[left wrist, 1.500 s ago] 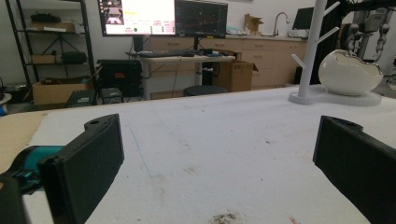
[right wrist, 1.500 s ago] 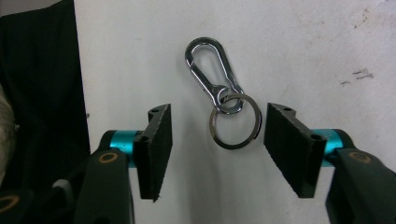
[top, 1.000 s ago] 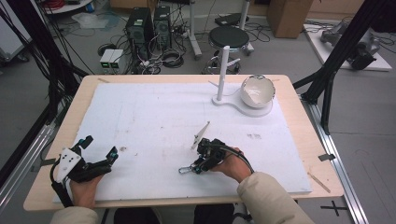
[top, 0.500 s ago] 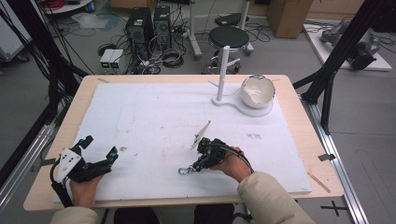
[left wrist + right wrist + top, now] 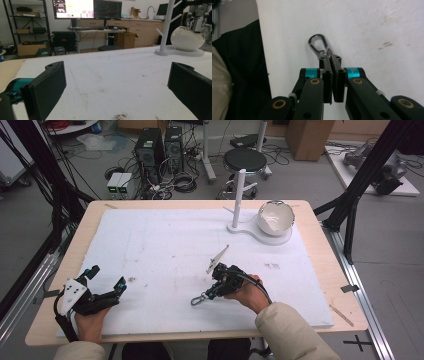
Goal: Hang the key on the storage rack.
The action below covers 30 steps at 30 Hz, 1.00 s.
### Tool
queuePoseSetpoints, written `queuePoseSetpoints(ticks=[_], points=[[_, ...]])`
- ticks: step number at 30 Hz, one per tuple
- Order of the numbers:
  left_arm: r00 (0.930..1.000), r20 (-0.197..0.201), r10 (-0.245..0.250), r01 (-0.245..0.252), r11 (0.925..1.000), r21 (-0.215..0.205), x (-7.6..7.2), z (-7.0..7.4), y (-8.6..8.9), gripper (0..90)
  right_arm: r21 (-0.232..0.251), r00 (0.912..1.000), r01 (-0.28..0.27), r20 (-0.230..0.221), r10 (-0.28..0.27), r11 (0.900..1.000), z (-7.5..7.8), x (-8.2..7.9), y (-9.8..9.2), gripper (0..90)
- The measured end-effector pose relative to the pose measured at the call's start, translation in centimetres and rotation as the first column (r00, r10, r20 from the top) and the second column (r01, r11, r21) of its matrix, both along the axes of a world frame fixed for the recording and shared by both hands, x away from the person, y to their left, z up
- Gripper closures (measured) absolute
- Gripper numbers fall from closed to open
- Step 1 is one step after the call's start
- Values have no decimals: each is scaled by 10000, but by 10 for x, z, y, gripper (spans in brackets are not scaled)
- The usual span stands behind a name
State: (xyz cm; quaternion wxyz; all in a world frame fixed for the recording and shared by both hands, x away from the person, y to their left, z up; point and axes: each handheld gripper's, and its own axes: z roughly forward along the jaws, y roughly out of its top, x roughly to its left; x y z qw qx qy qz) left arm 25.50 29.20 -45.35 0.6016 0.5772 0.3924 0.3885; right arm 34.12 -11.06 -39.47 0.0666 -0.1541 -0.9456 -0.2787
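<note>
A small silver metal snap clasp point(image 5: 198, 299) lies on the white foam board point(image 5: 150, 245) near the front edge. My right gripper point(image 5: 210, 293) is shut on its swivel end. In the right gripper view the two jaws of my right gripper point(image 5: 330, 59) stand pressed together, and the clasp's loop point(image 5: 318, 45) sticks out beyond the tips. My left gripper point(image 5: 106, 280) rests at the board's front left corner, with the jaws wide apart and nothing between them. The left gripper view looks across the board past the open left gripper point(image 5: 117, 92).
A white peg stand point(image 5: 239, 195) and a white egg-shaped bowl point(image 5: 274, 217) share a base at the back right; both are in the left gripper view, stand point(image 5: 168, 27) and bowl point(image 5: 187, 38). A thin pale strip point(image 5: 218, 258) lies just beyond my right gripper.
</note>
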Motion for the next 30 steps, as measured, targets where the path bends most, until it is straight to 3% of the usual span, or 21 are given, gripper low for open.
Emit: queuePoseSetpoints(ticks=[6, 9, 10, 11, 14, 15, 16, 17, 18, 19, 21, 22, 23, 25, 30], points=[[10000, -23, 2, -2, 10000, 16, 0, 0, 0, 23, 1131, 9969, 722, 224, -752, 9910, 21, 9, -16, 892], [10000, -21, 13, -13, 10000, 4, 1, 0, 0, 23, 1314, 9954, 903, 205, -938, 9872, 26, 12, -21, 891], [10000, -21, 16, -16, 10000, 6, 1, 0, 0, 23, 1767, 9927, 1107, 284, -1175, 9780, 35, 16, -30, 891], [10000, -25, 13, -13, 10000, 3, 1, 0, 0, 23, 1767, 9927, 1107, 284, -1175, 9780, 35, 16, -30, 891], [10000, -20, 21, -21, 10000, -5, 1, 0, 0, 23, 2459, 9853, 1574, 266, -1690, 9564, 56, 26, -49, 891], [10000, -38, 16, -16, 10000, -17, 1, 0, 0, 23, 2459, 9853, 1574, 266, -1690, 9564, 56, 26, -49, 891], [10000, -42, 17, -17, 10000, 11, 1, 0, 0, 23, 2784, 9798, 1837, 250, -1983, 9427, 68, 32, -59, 891], [10000, -28, 16, -16, 10000, -18, 1, 0, 0, 23, 2935, 9767, 1924, 348, -2116, 9364, 75, 35, -64, 891], [10000, -34, 18, -18, 10000, 16, 1, 0, 0, 23, 2935, 9767, 1924, 348, -2116, 9364, 75, 35, -64, 891], [10000, -40, 14, -14, 10000, 44, 1, 0, 0, 23, 3195, 9689, 2129, 527, -2417, 9234, 87, 43, -74, 891], [10000, -35, -5, 6, 10000, 68, 1, 0, 0, 23, 3260, 9654, 2217, 591, -2539, 9190, 92, 45, -78, 891], [10000, -35, -3, 4, 10000, 68, 1, 0, 0, 23, 3572, 9561, 2443, 664, -2854, 9015, 106, 54, -88, 891], [10000, -21, 3, -3, 10000, 61, 0, 0, 0, 23, 3572, 9561, 2443, 664, -2854, 9015, 106, 54, -88, 891], [10000, -58, -5, 5, 10000, 87, 1, 0, 0, 23, 3784, 9439, 2630, 895, -3178, 8875, 123, 67, -98, 891], [10000, -16, 20, -20, 10000, 90, 0, 0, -1, 23, 3795, 9264, 2907, 1181, -3576, 8783, 143, 88, -108, 891]])
